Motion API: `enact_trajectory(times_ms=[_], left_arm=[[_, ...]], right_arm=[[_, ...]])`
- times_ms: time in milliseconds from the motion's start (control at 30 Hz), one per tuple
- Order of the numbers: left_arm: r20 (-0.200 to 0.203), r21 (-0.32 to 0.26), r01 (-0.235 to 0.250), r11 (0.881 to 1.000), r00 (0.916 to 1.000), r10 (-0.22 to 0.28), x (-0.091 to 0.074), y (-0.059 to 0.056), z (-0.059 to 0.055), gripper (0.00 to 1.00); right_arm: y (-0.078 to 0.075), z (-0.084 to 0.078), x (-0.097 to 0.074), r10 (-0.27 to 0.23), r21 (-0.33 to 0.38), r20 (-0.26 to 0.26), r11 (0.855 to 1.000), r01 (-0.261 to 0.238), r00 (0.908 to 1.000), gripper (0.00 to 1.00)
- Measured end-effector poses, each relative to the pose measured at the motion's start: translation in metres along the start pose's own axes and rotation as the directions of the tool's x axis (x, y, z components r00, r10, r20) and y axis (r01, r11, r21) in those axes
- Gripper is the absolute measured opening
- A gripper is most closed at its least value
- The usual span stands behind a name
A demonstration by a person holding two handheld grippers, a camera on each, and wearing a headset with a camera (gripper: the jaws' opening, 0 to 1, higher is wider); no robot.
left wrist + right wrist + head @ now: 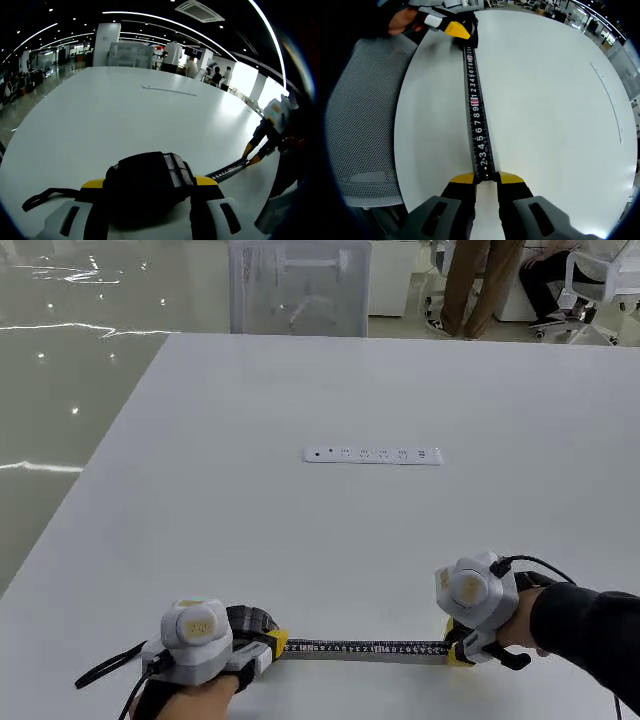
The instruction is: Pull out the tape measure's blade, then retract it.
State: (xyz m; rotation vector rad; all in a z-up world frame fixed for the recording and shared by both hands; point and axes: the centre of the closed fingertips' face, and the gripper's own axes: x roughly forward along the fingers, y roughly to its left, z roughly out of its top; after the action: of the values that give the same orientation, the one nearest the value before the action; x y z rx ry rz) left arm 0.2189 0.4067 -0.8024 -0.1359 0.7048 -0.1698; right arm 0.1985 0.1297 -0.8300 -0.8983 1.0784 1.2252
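Observation:
A black tape measure case (147,185) sits clamped in my left gripper (262,645) at the table's near edge, left of centre. Its dark blade (365,648) runs rightward along the tabletop to my right gripper (458,650), whose yellow-tipped fingers are shut on the blade's end. In the right gripper view the blade (476,115) stretches away from my right gripper (483,178), numbers readable, to the case (467,25) held in the left gripper (451,27). The left gripper view has the right gripper (252,155) at the far right holding the blade tip (227,172).
A white power strip (372,455) lies flat in the middle of the white table (330,390). A mesh-backed chair (298,285) stands at the far edge, another chair (365,125) is by my near edge. People stand and sit beyond the table, far right.

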Motion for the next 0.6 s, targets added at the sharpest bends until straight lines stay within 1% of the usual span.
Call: enact_trajectory(times_ms=[67, 133, 167, 233, 267, 300, 333, 367, 600], left_arm=[[0.004, 0.002, 0.003, 1.000, 1.0000, -0.003, 0.0002, 0.0013, 0.0002, 0.61], [-0.001, -0.031, 0.008, 0.999, 1.0000, -0.008, 0.0007, 0.0035, -0.0008, 0.61], [0.000, -0.020, 0.008, 1.000, 1.0000, -0.008, 0.0004, 0.0026, -0.0005, 0.61], [0.000, -0.027, 0.010, 1.000, 1.0000, -0.010, 0.0005, 0.0027, -0.0003, 0.61], [0.000, -0.027, 0.011, 1.000, 0.9999, -0.011, 0.0007, 0.0027, -0.0002, 0.61], [-0.001, -0.028, 0.012, 1.000, 0.9999, -0.012, 0.0006, 0.0026, -0.0002, 0.61], [-0.002, -0.031, 0.014, 0.999, 0.9999, -0.014, 0.0008, 0.0028, -0.0001, 0.61], [-0.002, -0.031, 0.015, 0.999, 0.9999, -0.015, 0.0004, 0.0024, -0.0004, 0.61], [-0.004, -0.034, 0.020, 0.999, 0.9998, -0.020, 0.0005, 0.0023, -0.0005, 0.61]], right_arm=[[0.0002, 0.0004, 0.0003, 0.000, -0.001, -0.002, 1.000, 0.000, 1.0000, 0.12], [0.0003, 0.0006, 0.0004, 0.000, 0.000, -0.002, 1.000, 0.000, 1.0000, 0.12], [0.0003, 0.0008, 0.0005, -0.001, 0.000, 0.001, 1.000, 0.001, 1.0000, 0.12], [0.0012, 0.0012, 0.0005, -0.004, 0.000, 0.009, 1.000, 0.004, 1.0000, 0.12], [0.0010, 0.0024, 0.0006, -0.016, -0.035, 0.016, 0.999, 0.017, 0.9997, 0.12], [0.0012, 0.0043, 0.0007, -0.025, -0.079, 0.038, 0.997, 0.028, 0.9990, 0.12], [0.0035, 0.0025, 0.0002, -0.021, -0.061, 0.051, 0.998, 0.025, 0.9985, 0.12], [0.0026, 0.0025, 0.0001, -0.022, -0.043, 0.056, 0.999, 0.024, 0.9982, 0.12], [0.0022, 0.0079, 0.0015, -0.018, -0.043, 0.048, 0.999, 0.020, 0.9987, 0.12]])
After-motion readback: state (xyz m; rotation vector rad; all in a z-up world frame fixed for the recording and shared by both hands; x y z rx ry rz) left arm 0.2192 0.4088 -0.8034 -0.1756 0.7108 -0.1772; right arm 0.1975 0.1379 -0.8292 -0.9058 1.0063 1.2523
